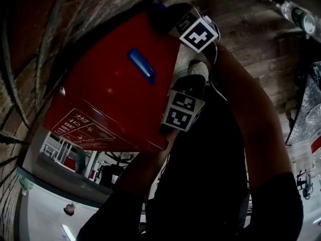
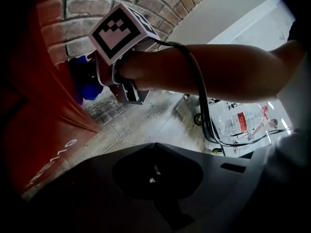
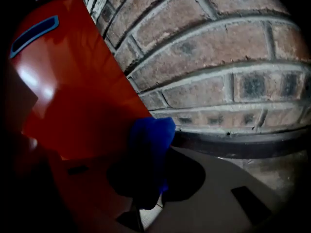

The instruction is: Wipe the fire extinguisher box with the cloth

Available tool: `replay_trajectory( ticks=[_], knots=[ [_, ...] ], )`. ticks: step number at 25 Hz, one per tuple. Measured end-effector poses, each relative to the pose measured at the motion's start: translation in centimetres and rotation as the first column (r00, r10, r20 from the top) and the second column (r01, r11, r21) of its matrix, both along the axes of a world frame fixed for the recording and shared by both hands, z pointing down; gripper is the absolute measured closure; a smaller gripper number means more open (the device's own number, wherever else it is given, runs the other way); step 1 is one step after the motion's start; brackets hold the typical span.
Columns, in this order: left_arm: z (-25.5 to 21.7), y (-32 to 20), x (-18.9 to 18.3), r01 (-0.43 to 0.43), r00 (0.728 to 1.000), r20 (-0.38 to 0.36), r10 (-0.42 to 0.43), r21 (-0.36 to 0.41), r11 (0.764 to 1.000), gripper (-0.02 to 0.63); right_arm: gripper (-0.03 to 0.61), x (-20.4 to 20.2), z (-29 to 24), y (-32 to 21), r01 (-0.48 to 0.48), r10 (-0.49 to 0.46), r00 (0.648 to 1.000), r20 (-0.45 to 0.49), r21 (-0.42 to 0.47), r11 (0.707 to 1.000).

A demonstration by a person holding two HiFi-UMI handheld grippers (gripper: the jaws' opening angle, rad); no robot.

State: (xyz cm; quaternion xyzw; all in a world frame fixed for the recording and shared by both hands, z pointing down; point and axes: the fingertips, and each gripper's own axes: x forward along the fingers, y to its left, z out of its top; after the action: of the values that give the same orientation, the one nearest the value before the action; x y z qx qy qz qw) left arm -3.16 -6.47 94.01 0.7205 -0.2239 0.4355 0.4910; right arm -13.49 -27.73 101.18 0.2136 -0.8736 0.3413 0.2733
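Observation:
The red fire extinguisher box (image 1: 108, 92) stands against a brick wall, with a blue handle (image 1: 141, 64) on its front. My right gripper (image 1: 168, 16) reaches the box's far top corner, shut on the blue cloth (image 1: 158, 8). In the right gripper view the cloth (image 3: 148, 152) bulges from the jaws against the red box (image 3: 73, 96) beside the bricks. The left gripper view shows that gripper (image 2: 104, 79) pressing the cloth (image 2: 86, 86) on the box's side (image 2: 34, 125). My left gripper (image 2: 155, 152) hangs back beside the box, its jaws together and empty.
The brick wall (image 3: 218, 57) runs behind the box, with a dark baseboard (image 3: 233, 142) at its foot. The floor is wooden planks (image 2: 146, 120). A plastic bottle (image 1: 300, 16) lies at the far right. A glass front with a wheeled frame (image 2: 238, 125) stands behind.

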Motion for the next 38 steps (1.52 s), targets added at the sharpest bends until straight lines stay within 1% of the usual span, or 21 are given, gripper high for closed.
replay_trajectory(
  ticks=[2,5,8,10,12,14,17,20,22,25,28,32,35,38],
  knots=[
    [0.9,0.1,-0.6,-0.015,1.0,0.003,0.015,-0.003,1.0,0.606,0.495,-0.1,1.7,0.1,-0.024,0.023,1.0,-0.017,-0.042,0.999],
    [2.0,0.1,-1.4,-0.014,1.0,0.011,0.014,0.002,1.0,0.606,0.495,0.2,4.5,0.3,-0.076,0.071,0.996,-0.052,-0.102,0.992],
    [2.1,0.5,-1.9,-0.026,0.999,0.018,0.026,0.004,1.0,0.606,0.495,0.5,6.5,0.7,-0.156,0.145,0.987,-0.073,-0.164,0.974],
    [1.7,0.8,-2.2,-0.04,0.999,0.022,0.04,0.001,0.999,0.606,0.495,0.6,6.6,1.5,-0.185,0.174,0.982,-0.072,-0.198,0.963],
    [1.2,1.3,-2.3,-0.055,0.998,0.025,0.055,-0.006,0.998,0.606,0.495,0.8,5.7,2.3,-0.169,0.159,0.985,-0.065,-0.208,0.963],
    [0.5,1.8,-2.1,-0.069,0.997,0.025,0.069,-0.019,0.997,0.606,0.495,0.8,4.0,2.8,-0.129,0.124,0.992,-0.037,-0.2,0.971],
    [-0.8,2.6,-1.2,-0.077,0.997,0.016,0.078,-0.039,0.996,0.606,0.495,0.8,0.3,3.4,-0.085,0.093,0.995,0.037,-0.176,0.981],
    [-2.1,3.2,0.1,-0.073,0.997,0.0,0.073,-0.031,0.997,0.606,0.495,1.0,-3.9,3.6,-0.053,0.066,0.993,0.097,-0.133,0.99],
    [-3.1,3.6,0.8,-0.076,0.997,-0.004,0.076,-0.032,0.997,0.606,0.496,1.1,-7.0,3.5,-0.03,0.041,0.991,0.13,-0.089,0.996],
    [-4.7,4.2,1.8,-0.082,0.997,-0.001,0.082,-0.044,0.996,0.606,0.495,1.2,-12.0,3.1,0.016,-0.017,0.987,0.161,0.008,1.0],
    [-6.0,4.3,2.3,-0.057,0.998,0.004,0.057,-0.047,0.997,0.606,0.495,1.1,-17.8,3.0,0.053,-0.073,0.977,0.198,0.106,0.993],
    [-7.4,3.8,3.1,-0.018,1.0,0.014,0.019,-0.023,1.0,0.606,0.495,1.1,-24.4,3.9,0.098,-0.147,0.963,0.226,0.213,0.972],
    [-8.3,3.6,3.9,0.006,1.0,0.013,-0.006,-0.004,1.0,0.606,0.495,1.4,-27.3,5.5,0.118,-0.177,0.954,0.243,0.238,0.964],
    [-9.4,3.5,4.4,0.025,1.0,0.017,-0.025,0.01,1.0,0.606,0.495,2.5,-29.1,6.6,0.081,-0.145,0.952,0.269,0.233,0.969]
  ],
)
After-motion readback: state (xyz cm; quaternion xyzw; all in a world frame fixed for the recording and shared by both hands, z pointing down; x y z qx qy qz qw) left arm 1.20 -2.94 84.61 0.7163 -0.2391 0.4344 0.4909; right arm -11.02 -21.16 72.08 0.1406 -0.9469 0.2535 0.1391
